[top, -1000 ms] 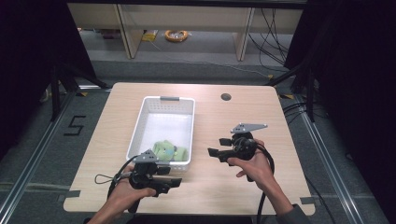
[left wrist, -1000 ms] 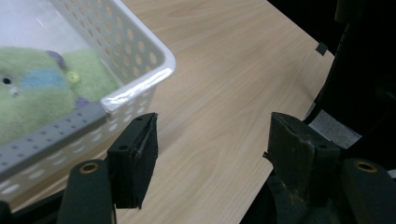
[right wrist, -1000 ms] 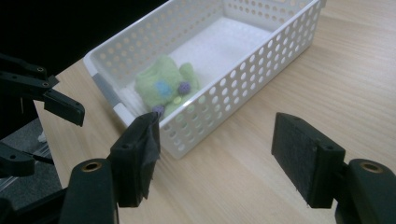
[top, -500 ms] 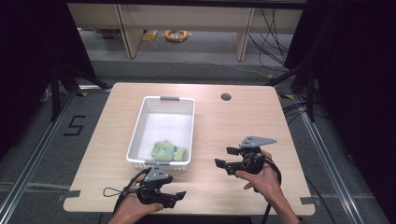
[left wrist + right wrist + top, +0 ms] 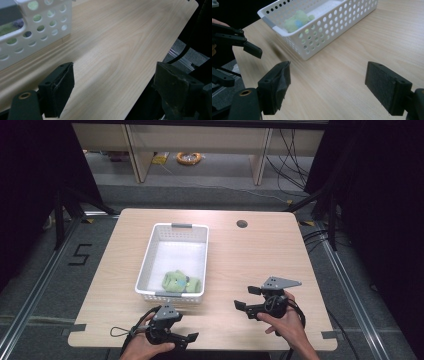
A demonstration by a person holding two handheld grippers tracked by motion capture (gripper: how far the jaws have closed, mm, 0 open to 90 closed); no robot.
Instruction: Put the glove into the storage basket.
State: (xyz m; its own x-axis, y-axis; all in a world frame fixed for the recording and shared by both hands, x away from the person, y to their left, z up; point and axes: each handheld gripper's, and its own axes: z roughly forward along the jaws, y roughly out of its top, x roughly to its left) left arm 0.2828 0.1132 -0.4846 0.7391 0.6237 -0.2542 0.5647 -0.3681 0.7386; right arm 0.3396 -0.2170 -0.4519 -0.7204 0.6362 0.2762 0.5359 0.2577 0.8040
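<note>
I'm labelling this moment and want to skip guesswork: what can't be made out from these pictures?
- Green item in the basket: too small and soft in the high view, seen partly through the wall holes in the right gripper view; what it is stays unclear.
- Left hand-held gripper: partly cut off by the bottom edge of the high view.
- Dark round spot on the table: too small to tell hole from cap.

A light wooden table (image 5: 260, 255) is sitting at the frame's center on a grey floor (image 5: 45, 270), where a "5" marking (image 5: 80, 254) is showing at left. Black curtains (image 5: 380, 195) are hanging along both sides. At the top, pale shelving legs (image 5: 132, 150) are standing, with cables (image 5: 292, 150) trailing at upper right.
</note>
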